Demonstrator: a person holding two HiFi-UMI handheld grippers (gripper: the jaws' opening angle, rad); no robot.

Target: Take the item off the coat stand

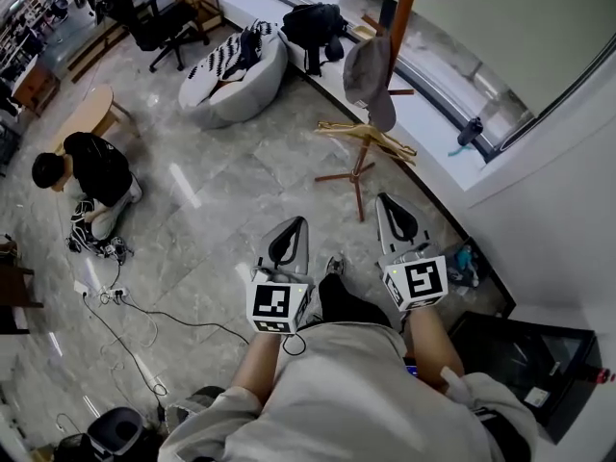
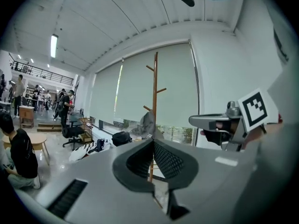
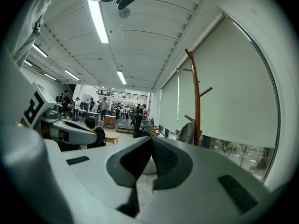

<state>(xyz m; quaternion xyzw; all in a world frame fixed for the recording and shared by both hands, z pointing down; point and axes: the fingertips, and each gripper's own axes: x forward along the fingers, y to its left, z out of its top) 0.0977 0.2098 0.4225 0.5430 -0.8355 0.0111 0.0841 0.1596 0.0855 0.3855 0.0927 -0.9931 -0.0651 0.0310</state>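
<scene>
A wooden coat stand (image 1: pixel 397 27) rises by the window wall, and a grey cap (image 1: pixel 369 77) hangs on one of its lower pegs. The same coat stand (image 2: pixel 154 97) with the cap (image 2: pixel 147 123) shows ahead in the left gripper view. In the right gripper view the stand (image 3: pixel 196 101) is right of centre, the cap (image 3: pixel 188 132) at its side. My left gripper (image 1: pixel 295 225) and right gripper (image 1: pixel 387 202) are held side by side short of the stand's base, both shut with nothing between their jaws.
A person (image 1: pixel 91 176) crouches on the floor at the left among cables (image 1: pixel 135 306). A grey beanbag (image 1: pixel 236 75) and a black bag (image 1: pixel 313 22) lie beyond the stand. A black box (image 1: pixel 525 354) sits at the right wall. People stand far off in the room (image 3: pixel 103 108).
</scene>
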